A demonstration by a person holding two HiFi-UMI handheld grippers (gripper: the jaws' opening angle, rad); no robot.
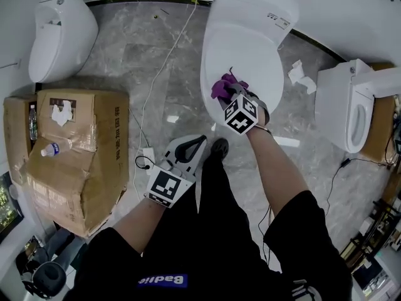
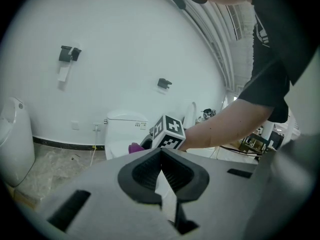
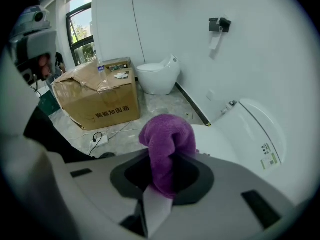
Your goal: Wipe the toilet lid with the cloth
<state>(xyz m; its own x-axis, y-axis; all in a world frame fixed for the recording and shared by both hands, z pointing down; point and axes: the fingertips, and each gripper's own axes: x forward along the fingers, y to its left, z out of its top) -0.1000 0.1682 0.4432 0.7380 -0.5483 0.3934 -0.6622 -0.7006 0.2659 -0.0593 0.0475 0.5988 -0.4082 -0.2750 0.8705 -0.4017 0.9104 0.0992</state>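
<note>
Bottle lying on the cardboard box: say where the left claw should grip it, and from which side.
Probably mid-body, by the blue label, from above. The bottle lies on its side atop the box, round flank exposed, so jaws can close across it. The left claw, shut now, must open first.

The head view is looking steeply down on the toilet lid (image 1: 241, 49). The left gripper view is facing it from low, farther back; the right gripper view is looking across it, close, toward the left-hand cardboard box (image 3: 97, 96).
</note>
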